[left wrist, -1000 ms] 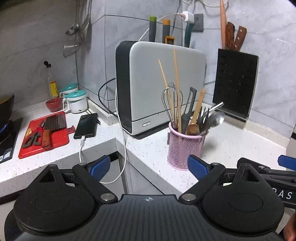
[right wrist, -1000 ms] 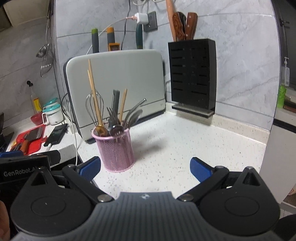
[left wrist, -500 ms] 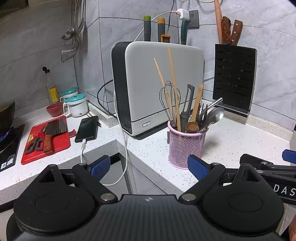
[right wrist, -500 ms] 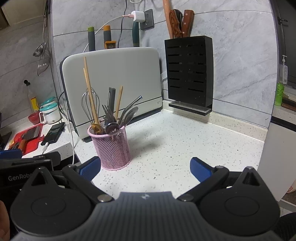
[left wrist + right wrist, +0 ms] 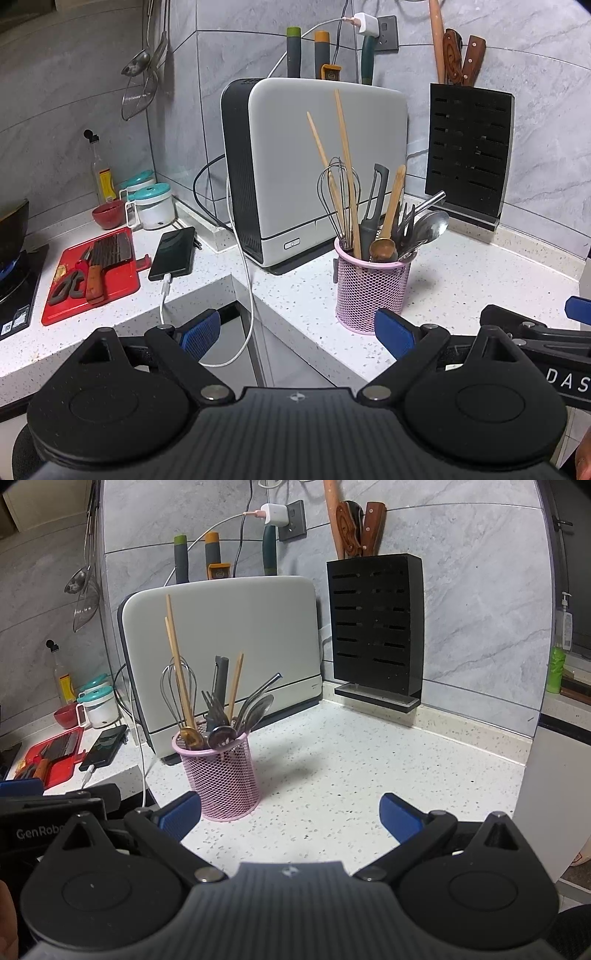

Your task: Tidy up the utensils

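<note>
- We hold the left gripper (image 5: pixel 297 332) low at the counter's edge, its blue-tipped jaws spread wide with nothing between them.
- We hold the right gripper (image 5: pixel 291 814) the same way, jaws wide apart and empty above the speckled white countertop (image 5: pixel 369 760).
- The pink mesh utensil holder (image 5: pixel 369 288) stands on the countertop just ahead of the left gripper's right fingertip; in the right wrist view it sits just beyond that gripper's left fingertip.
- We see the holder crammed with a wire whisk (image 5: pixel 341 199), two long wooden chopsticks (image 5: pixel 347 158), a dark peeler (image 5: pixel 375 199), a wooden spoon (image 5: pixel 388 236), a fork (image 5: pixel 404 221) and a metal spoon (image 5: pixel 430 225), all standing handle or head up and leaning against one another.
- Behind the holder stands a white-and-black countertop appliance (image 5: pixel 317 166) with coloured handles poking from its top.
- To the right of it, further from both grippers, a black slotted knife block (image 5: pixel 376 627) stands against the marble wall with wooden handles at its top.
- Far left of the left gripper, on a lower counter, a red cutting board (image 5: pixel 92 280) carries a cleaver (image 5: pixel 107 258) and scissors (image 5: pixel 68 284).
- A smartphone (image 5: pixel 173 253) lies beside the board, plugged into a white cable.
</note>
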Demonstrator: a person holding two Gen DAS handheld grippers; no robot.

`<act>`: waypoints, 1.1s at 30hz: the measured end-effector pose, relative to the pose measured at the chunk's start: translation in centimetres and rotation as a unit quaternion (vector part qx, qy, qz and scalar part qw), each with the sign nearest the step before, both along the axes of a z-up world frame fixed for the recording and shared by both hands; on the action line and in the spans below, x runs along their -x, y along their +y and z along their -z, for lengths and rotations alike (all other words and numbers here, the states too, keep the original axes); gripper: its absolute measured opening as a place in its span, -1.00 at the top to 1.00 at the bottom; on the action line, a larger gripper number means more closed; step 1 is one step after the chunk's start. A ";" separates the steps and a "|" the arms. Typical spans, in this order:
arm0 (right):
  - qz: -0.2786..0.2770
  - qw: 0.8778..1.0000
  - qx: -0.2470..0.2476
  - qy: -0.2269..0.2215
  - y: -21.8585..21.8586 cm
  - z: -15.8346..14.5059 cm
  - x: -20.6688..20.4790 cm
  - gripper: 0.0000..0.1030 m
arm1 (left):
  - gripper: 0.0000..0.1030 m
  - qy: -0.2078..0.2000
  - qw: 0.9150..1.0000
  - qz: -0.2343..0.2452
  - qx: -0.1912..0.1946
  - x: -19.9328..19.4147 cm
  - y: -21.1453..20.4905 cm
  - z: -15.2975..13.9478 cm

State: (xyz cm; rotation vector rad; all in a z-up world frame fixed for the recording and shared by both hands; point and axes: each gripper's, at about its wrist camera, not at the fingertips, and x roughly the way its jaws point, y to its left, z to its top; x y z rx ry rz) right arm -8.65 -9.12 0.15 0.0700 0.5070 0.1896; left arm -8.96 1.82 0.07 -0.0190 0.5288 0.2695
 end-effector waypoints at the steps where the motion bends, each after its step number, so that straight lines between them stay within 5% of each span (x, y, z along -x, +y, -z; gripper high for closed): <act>1: 0.000 1.000 0.000 0.000 0.0 0.0 0.0 -0.94 | -1.00 0.000 1.000 0.000 0.000 0.0 0.0 0.0; 33: 0.000 1.000 0.007 -0.004 0.1 0.0 0.0 -0.94 | -1.00 0.002 1.000 0.001 -0.004 0.1 0.0 0.1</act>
